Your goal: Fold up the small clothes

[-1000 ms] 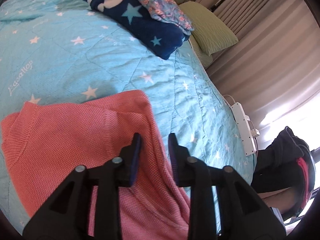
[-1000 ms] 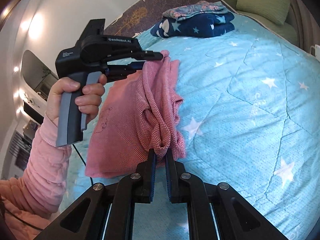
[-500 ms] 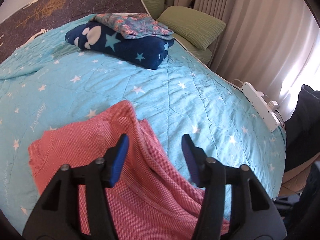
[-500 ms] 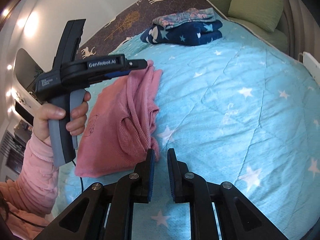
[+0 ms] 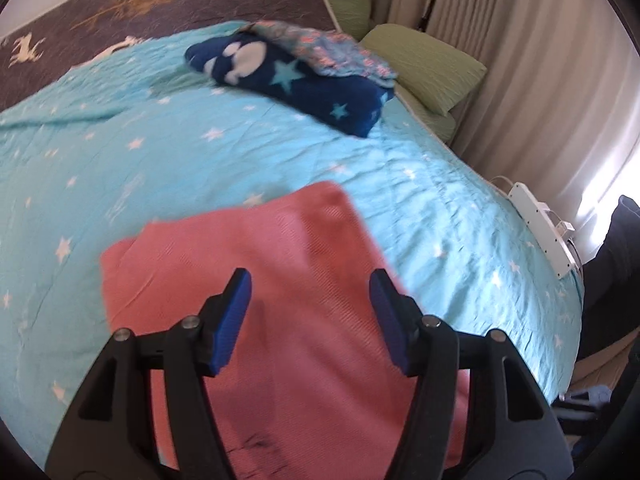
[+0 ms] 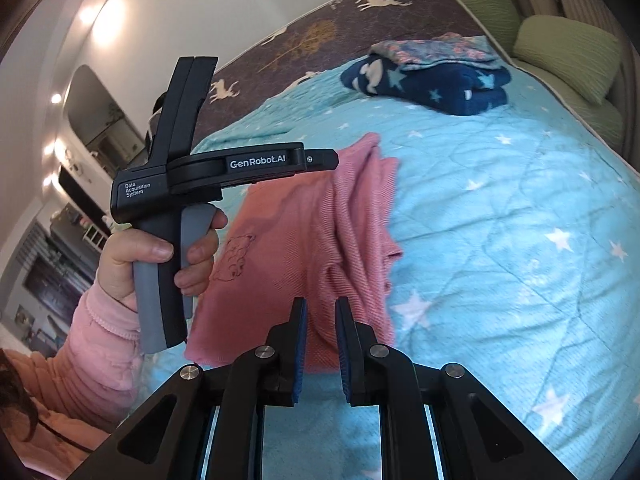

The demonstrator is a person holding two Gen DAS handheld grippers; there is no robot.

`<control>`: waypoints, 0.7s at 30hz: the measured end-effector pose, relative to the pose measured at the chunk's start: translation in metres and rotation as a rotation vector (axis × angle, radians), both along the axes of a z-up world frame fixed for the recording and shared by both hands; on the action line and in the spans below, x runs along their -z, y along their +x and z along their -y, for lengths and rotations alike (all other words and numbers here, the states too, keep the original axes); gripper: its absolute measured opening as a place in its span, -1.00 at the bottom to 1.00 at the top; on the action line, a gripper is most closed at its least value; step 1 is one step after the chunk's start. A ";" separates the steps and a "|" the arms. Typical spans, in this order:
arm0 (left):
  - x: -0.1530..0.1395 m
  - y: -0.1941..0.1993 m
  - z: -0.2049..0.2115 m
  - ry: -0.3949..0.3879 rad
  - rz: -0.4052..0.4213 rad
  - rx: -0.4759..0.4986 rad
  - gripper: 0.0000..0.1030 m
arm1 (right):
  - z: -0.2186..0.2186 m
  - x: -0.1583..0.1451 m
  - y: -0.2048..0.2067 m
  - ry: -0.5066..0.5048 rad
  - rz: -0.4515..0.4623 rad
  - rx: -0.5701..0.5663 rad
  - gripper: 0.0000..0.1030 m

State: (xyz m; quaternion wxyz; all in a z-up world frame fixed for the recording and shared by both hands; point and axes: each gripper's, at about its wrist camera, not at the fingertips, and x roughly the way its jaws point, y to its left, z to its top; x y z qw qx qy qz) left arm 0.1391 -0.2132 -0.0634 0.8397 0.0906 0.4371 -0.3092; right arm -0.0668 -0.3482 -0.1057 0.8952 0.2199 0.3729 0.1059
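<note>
**Both grippers off pink knit top, jaws spreading**

The pink top (image 6: 320, 240), a fine ribbed knit w/ a faint outlined bear on its front, lay on the turquoise star-print quilt (image 6: 520, 220), on the near part of the bed. Its left portion was flat & roughly rectangular; its right side was bunched into long soft folds running away from the camera.

Left gripper (image 5: 310, 300) hung just above the top, blue rubbery pads wide apart & still opening, nothing btwn them; that view was blurred. A hand (image 6: 160, 252) in a fuzzy pink sleeve (image 6: 96, 340) held its grey handle. Right gripper (image 6: 321, 320) sat at the top's near edge, jaws a narrow gap apart & opening; cloth showed behind the gap, pads not pressing it.

Beyond the top, toward the head of the bed: a folded navy fleece (image 5: 304, 84) w/ pale stars & paw shapes, a floral folded piece (image 5: 332, 48) stacked on it. Right of those, ribbed green pillows (image 5: 428, 68). A white power strip (image 5: 540, 236) lay off the quilt's right edge by pleated beige curtains (image 5: 540, 80).
</note>
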 end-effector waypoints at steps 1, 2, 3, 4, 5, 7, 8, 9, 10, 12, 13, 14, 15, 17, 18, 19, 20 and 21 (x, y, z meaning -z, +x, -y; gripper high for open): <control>0.004 0.000 -0.003 0.008 -0.007 -0.003 0.22 | 0.000 0.005 0.003 -0.011 -0.022 -0.005 -0.52; 0.008 0.001 -0.005 0.014 -0.012 -0.009 0.26 | 0.000 0.013 0.006 -0.039 -0.058 0.011 -0.53; 0.014 0.003 -0.007 0.022 -0.017 -0.017 0.31 | 0.001 0.018 0.008 -0.060 -0.085 0.025 -0.54; 0.020 0.003 -0.008 0.024 -0.022 -0.023 0.31 | 0.004 0.024 0.007 -0.054 -0.098 0.037 -0.58; 0.024 0.004 -0.008 0.022 -0.026 -0.024 0.32 | 0.007 0.025 0.005 -0.032 -0.095 0.045 -0.58; 0.027 0.001 -0.004 0.039 -0.003 -0.022 0.34 | 0.011 0.024 0.002 -0.028 -0.102 0.068 -0.58; 0.026 0.000 -0.002 0.048 0.005 -0.018 0.34 | 0.011 0.023 0.000 -0.045 -0.108 0.084 -0.54; 0.026 -0.001 0.000 0.056 0.009 -0.015 0.34 | 0.011 0.023 -0.001 -0.076 -0.121 0.109 -0.50; 0.024 -0.001 0.002 0.055 0.005 -0.010 0.34 | 0.011 0.026 -0.002 -0.109 -0.142 0.128 -0.39; 0.022 -0.003 0.001 0.054 0.002 -0.008 0.34 | 0.014 0.027 -0.004 -0.078 -0.135 0.132 -0.36; 0.022 -0.003 -0.001 0.050 0.000 -0.008 0.34 | 0.017 0.027 -0.006 -0.064 -0.133 0.136 -0.36; 0.021 -0.004 -0.004 0.042 -0.003 -0.008 0.34 | 0.017 0.026 -0.007 -0.064 -0.130 0.139 -0.36; 0.019 -0.006 -0.007 0.034 -0.008 -0.010 0.34 | 0.018 0.025 -0.008 -0.070 -0.127 0.141 -0.36; 0.016 -0.011 -0.013 0.030 -0.007 -0.015 0.34 | 0.016 0.021 -0.009 -0.096 -0.122 0.138 -0.36; 0.015 -0.014 -0.015 0.030 -0.002 -0.013 0.34 | 0.015 0.019 -0.008 -0.111 -0.120 0.137 -0.36; 0.013 -0.018 -0.019 0.033 0.008 -0.010 0.34 | 0.012 0.016 -0.008 -0.132 -0.114 0.136 -0.36; 0.011 -0.022 -0.023 0.038 0.020 -0.009 0.34 | 0.011 0.013 -0.008 -0.146 -0.108 0.137 -0.36; 0.010 -0.025 -0.027 0.043 0.027 -0.008 0.34 | 0.010 0.010 -0.011 -0.158 -0.101 0.138 -0.36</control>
